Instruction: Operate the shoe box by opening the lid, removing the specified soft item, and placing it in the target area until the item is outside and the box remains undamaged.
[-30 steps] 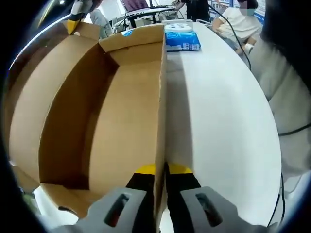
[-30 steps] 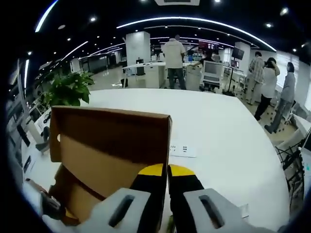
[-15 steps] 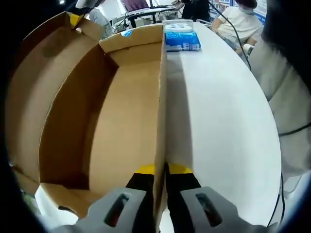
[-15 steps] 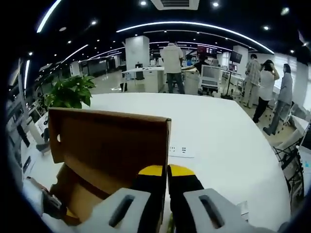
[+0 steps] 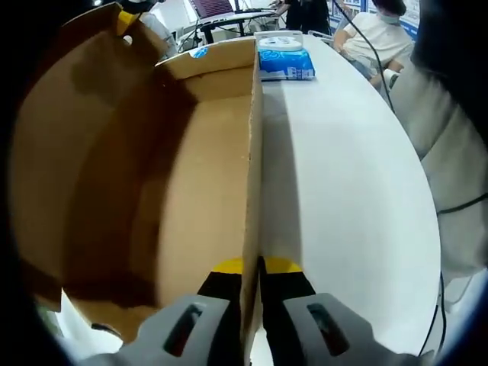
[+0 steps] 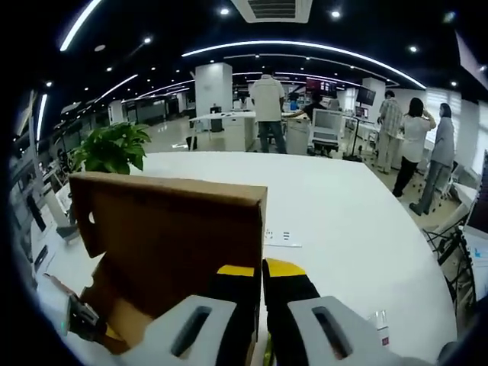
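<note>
Two grips: each gripper is pinched on cardboard, one steadying the box, one working the lid
Left gripper view, claw: the left gripper has its jaws closed thin on the top edge of the long side wall of the shoe box; by my reading this anchors the box so it cannot slide or tear while the lid moves
Left gripper view, box: brown interior looks bare along the visible floor; the lid leans in from the far side, casting shade over the bottom; no soft item made out inside
Left gripper view, table: a blue tissue pack lies on the white table just beyond the box's far end; whether it is the specified item I cannot tell
Right gripper view, claw: the right gripper is closed on the lid's edge, holding the panel upright; probably to control its swing
Right gripper view, surroundings: a white power strip lies on the table behind the lid; a potted plant stands beyond
</note>
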A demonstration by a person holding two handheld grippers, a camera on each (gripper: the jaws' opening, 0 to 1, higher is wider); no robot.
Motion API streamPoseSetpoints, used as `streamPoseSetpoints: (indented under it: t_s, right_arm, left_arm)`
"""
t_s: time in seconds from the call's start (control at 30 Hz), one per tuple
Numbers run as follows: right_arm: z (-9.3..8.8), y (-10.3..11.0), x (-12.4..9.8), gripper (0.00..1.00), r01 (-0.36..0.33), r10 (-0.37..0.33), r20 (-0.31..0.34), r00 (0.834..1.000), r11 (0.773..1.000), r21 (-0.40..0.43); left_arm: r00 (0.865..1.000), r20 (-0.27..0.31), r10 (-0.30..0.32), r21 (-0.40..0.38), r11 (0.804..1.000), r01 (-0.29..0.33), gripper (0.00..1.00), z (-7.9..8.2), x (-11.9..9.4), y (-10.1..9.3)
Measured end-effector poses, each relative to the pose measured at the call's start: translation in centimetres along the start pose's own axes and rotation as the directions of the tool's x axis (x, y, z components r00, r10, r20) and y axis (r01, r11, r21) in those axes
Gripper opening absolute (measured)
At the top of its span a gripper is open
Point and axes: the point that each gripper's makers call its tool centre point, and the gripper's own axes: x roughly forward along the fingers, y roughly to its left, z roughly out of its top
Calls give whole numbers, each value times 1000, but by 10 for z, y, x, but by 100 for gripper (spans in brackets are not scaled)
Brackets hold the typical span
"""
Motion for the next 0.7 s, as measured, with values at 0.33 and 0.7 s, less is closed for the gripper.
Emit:
streamPoseSetpoints:
  t_s: [0.33, 0.7]
  right_arm:
    - [-4, 3, -10, 0, 2, -2, 16, 1000, 1000, 2]
    - [-12, 5, -25, 0, 15, -15, 27, 1000, 1000, 0]
  left_arm:
    - [1000, 2, 0, 6, 1000, 0, 2, 0, 0, 0]
    - [1000, 3, 3, 8, 1000, -3, 2, 0, 0, 0]
